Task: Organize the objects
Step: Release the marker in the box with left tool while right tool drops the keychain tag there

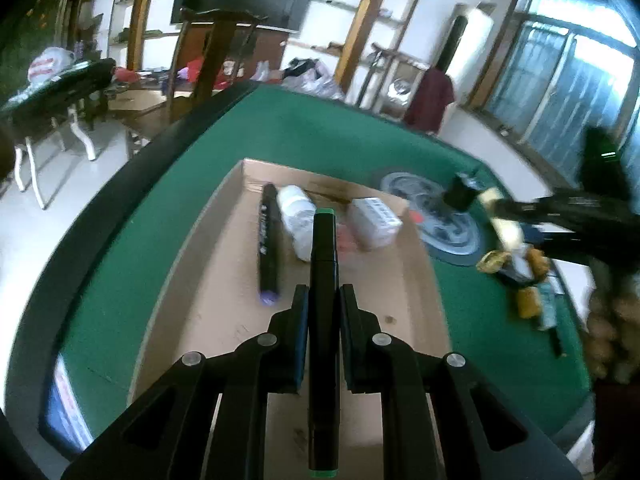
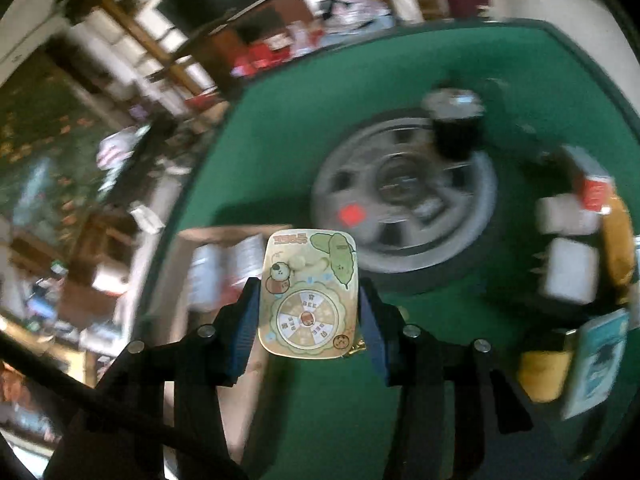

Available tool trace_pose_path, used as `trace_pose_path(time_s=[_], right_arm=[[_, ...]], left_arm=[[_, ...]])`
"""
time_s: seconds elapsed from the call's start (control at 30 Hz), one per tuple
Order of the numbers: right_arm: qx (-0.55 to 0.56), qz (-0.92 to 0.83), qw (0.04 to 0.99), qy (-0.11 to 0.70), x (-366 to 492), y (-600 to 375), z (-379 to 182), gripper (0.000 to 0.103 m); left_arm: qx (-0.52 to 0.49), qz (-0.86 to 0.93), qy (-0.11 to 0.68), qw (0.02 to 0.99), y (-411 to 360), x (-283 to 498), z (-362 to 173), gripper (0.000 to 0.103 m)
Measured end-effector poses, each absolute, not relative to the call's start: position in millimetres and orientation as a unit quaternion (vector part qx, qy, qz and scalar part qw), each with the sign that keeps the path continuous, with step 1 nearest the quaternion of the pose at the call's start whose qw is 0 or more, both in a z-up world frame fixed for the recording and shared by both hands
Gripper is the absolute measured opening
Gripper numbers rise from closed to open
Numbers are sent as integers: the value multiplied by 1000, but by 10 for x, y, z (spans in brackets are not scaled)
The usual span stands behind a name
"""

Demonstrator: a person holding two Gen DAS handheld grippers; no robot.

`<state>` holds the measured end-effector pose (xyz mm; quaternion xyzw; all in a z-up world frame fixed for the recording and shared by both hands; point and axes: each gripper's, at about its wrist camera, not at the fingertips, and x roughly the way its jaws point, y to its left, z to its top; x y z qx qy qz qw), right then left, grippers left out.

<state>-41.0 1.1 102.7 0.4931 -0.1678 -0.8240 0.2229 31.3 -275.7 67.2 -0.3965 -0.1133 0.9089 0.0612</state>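
Note:
In the left wrist view my left gripper (image 1: 323,290) is shut on a black marker with green ends (image 1: 323,248). It hangs over an open cardboard box (image 1: 224,280) on the green table. Inside the box lie a black marker with a purple end (image 1: 267,240), a white bottle (image 1: 296,216) and a small white carton (image 1: 374,222). My right gripper (image 2: 309,286) is shut on a pale yellow cartoon card with a "BEE" wheel (image 2: 308,292), held above the table beside the box's corner (image 2: 240,232). The view is blurred.
A grey wheel-shaped disc (image 2: 404,196) lies in the table's middle with a dark jar (image 2: 456,124) on its far rim. Small white boxes (image 2: 568,276), a red pack (image 2: 596,192), yellow items (image 2: 540,372) and a teal booklet (image 2: 600,360) crowd the right side. The table's black rim (image 1: 120,176) curves left.

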Motion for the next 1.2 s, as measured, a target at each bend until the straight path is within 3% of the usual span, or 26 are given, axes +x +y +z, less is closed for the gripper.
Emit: trace_pose_path(time_s=[0.3,0.6,0.93,1.03,1.07,1.2], right_arm=[[516,-777,317,-174,-386,-810,923,46],[571,-737,323,-161,-382,-1305,382,46],[573,-751,309,-113,-293,-1501,371,46],[571,-755,306,-104,-293,-1511,380,49],[570,-756,306,-103,-286,-1515,386,49],[567,-741,335,-134,-290,-1532,415,51]], left_arm=[[-448,888,-106,3,-3027,-80,366,12],[-468,875,-127,-12,-3128,-131,246,12],[-436,885,-166,-3,-3222,-29,381,14],[-418,890,-182,1,-3254,76,490,32],[-411,893,-185,1,-3264,115,524,42],[-388,900,-200,-5,-3321,259,659,46]])
